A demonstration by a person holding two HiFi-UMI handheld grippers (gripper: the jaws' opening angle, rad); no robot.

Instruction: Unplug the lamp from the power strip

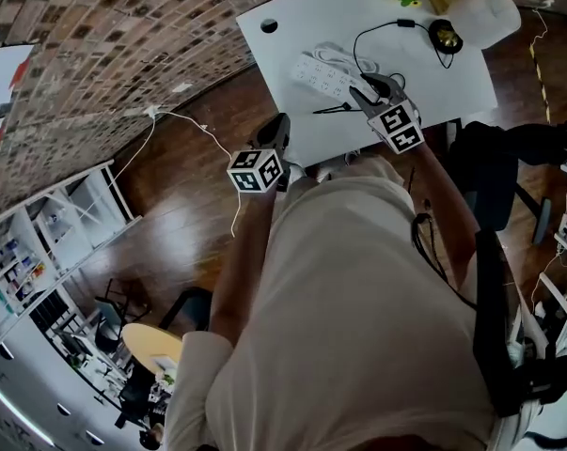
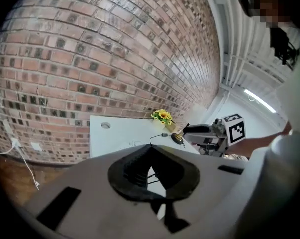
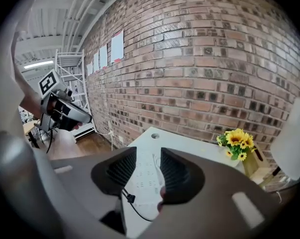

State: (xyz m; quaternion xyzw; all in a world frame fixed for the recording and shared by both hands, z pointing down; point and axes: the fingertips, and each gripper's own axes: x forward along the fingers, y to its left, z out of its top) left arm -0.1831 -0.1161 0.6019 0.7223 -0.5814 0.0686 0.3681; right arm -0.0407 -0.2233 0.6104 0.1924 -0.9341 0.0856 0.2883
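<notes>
While the right gripper (image 3: 148,153) gapes empty by the power strip (image 3: 146,175), the left gripper (image 2: 150,148) is pinched closed — holding nothing.

**Power strip** (image 1: 322,76): white, long, lying flat and slantwise on my white table (image 1: 292,12), with its own white lead coiled just beyond it. As far as I can make out, none of its sockets is filled.

**Plug** (image 3: 130,198): black, lying loose on the tabletop just on the near side of the strip.

**Cord** (image 1: 363,36): black, looping rightward to the lamp.

**Lamp** (image 1: 486,17): at the far right corner, with a white cylindrical shade and a dark round base (image 1: 444,36).
</notes>
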